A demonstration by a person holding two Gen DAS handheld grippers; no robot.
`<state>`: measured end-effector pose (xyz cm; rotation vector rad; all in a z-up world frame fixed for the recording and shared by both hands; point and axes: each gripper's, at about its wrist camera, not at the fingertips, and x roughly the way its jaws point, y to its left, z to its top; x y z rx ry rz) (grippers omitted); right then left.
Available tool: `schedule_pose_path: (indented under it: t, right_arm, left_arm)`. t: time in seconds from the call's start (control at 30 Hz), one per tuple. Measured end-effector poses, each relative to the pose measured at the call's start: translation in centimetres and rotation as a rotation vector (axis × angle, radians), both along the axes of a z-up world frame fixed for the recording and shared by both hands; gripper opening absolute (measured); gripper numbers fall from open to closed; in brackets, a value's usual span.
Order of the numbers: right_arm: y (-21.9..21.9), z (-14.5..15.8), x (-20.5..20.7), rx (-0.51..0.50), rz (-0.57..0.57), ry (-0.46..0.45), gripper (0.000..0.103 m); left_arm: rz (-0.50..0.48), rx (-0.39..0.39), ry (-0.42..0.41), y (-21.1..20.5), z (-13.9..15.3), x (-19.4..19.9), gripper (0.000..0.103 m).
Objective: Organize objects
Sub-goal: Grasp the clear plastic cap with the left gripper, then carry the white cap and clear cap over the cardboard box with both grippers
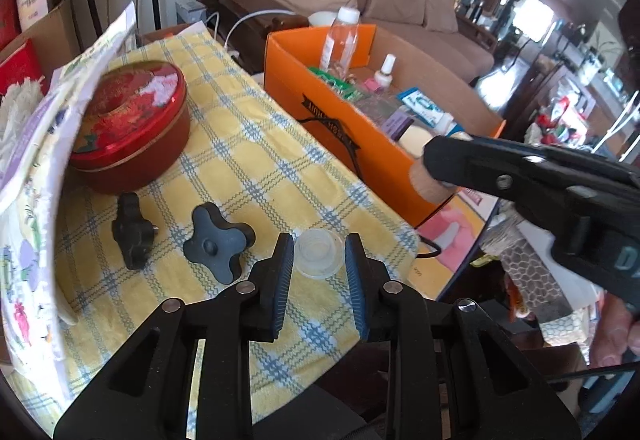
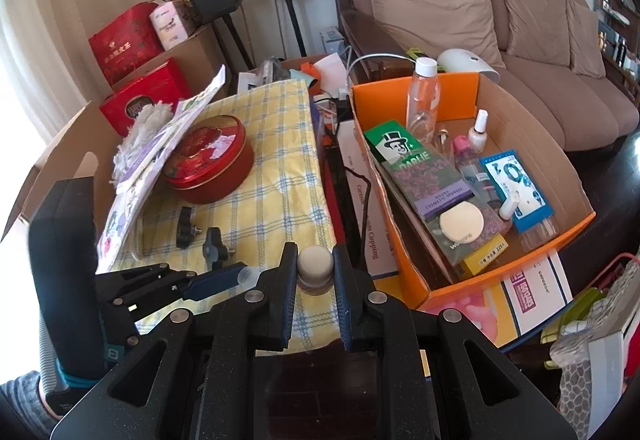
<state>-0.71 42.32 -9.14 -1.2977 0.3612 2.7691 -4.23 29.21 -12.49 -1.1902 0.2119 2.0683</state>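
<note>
Right tongs (image 2: pixel 314 268) clamp a cream-capped bottle (image 2: pixel 315 263) above the checked cloth's (image 2: pixel 276 168) edge; left tongs (image 1: pixel 316 260) gape around a clear cup (image 1: pixel 319 254). Farther off, two black knobs (image 1: pixel 218 242), red tin (image 1: pixel 134 132), orange box (image 2: pixel 416 272).

The left gripper (image 1: pixel 316 264) hangs over the tabletop's near edge, fingers parted and gripping nothing — the right gripper (image 2: pixel 314 272) is clamped tight, just beside it.
</note>
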Motion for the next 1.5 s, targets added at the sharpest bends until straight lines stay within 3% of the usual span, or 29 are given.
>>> schedule_pose_path:
  t: [0.63, 1.5]
  right_arm:
    - [-3.0, 2.7, -0.5, 0.072, 0.031, 0.050, 0.017]
    - [-12.2, 7.6, -4.7, 0.112, 0.189, 0.134, 0.017]
  left_arm:
    - [0.100, 0.079, 0.086, -4.5, 7.1, -1.2, 0.024]
    - [0.279, 0.083, 0.166, -14.4, 12.4, -3.5, 0.024]
